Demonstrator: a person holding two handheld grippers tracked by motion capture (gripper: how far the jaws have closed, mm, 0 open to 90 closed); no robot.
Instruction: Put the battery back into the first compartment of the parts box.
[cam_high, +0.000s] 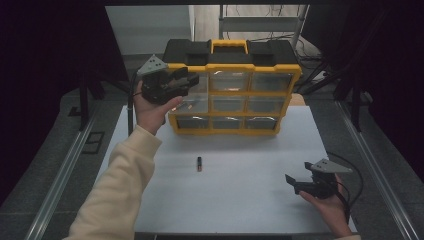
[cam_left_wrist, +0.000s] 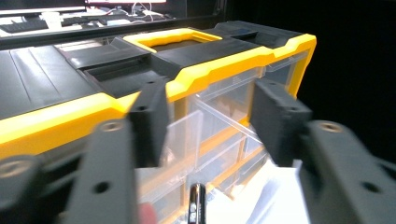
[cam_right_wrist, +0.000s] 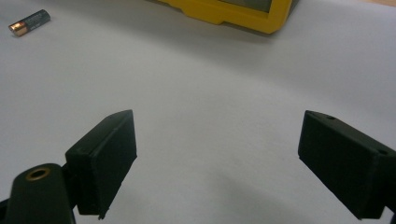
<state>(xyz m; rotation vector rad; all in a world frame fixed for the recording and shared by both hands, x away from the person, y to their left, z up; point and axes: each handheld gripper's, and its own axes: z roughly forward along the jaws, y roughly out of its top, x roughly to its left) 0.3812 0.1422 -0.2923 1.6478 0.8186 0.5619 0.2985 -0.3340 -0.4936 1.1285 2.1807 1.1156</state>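
Note:
A yellow and black organizer (cam_high: 235, 60) with clear drawers stands upright at the back of the white table (cam_high: 250, 200). My left gripper (cam_high: 191, 80) is raised at its top-left drawer (cam_high: 200, 86). In the left gripper view this gripper (cam_left_wrist: 210, 121) is open around the pulled-out clear drawer (cam_left_wrist: 187, 135), with its pads off the drawer. A small shiny cylinder (cam_left_wrist: 196, 205), seemingly a battery, sits low between the jaws, untouched. A black battery (cam_high: 199, 163) lies mid-table, also seen as the battery (cam_right_wrist: 29, 22). My right gripper (cam_high: 292, 182) rests open near the front right, with nothing between the fingers of this gripper (cam_right_wrist: 219, 154).
The organizer's yellow base (cam_right_wrist: 224, 11) lies ahead of my right gripper. Metal rails (cam_high: 65, 170) run along both sides of the table. Dark stands and cables sit behind the organizer.

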